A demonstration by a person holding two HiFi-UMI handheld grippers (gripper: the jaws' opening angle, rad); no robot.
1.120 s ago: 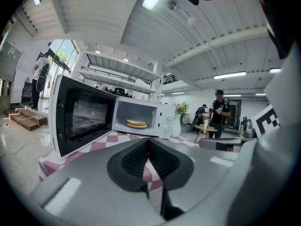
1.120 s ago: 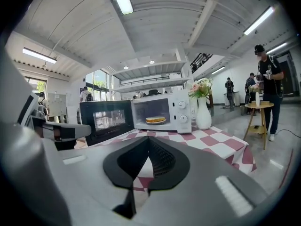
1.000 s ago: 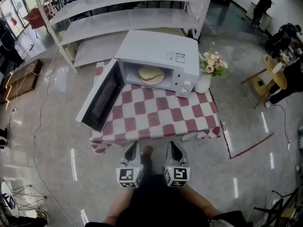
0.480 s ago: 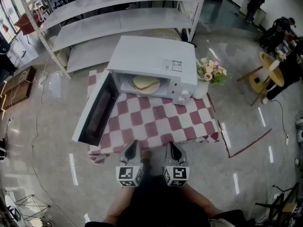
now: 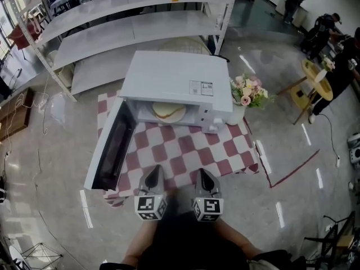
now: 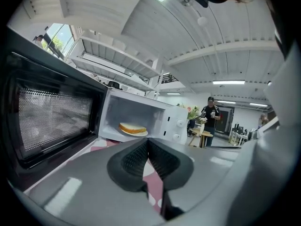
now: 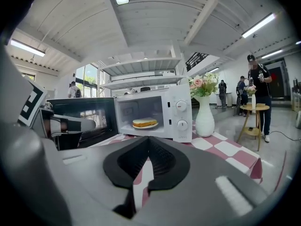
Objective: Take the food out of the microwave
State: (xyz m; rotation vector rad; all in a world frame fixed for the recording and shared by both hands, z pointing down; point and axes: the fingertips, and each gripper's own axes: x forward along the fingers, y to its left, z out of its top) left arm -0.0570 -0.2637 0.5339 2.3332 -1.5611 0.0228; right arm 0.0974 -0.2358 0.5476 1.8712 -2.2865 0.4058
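Observation:
A white microwave stands on a red-and-white checked table with its door swung open to the left. Inside, a slice of bread on a white plate rests on the floor of the cavity. The same food shows in the left gripper view, and the food in the right gripper view. My left gripper and right gripper hover side by side over the table's near edge, well short of the microwave. Both are shut with nothing between the jaws: left gripper, right gripper.
A white vase of flowers stands right of the microwave. White shelving rises behind the table. People stand by a small round table at the far right. Red tape marks the floor beside the table.
Both grippers and the head view have moved forward toward the table. The grippers now reach its near edge. The jaws stay shut and the food has not moved.

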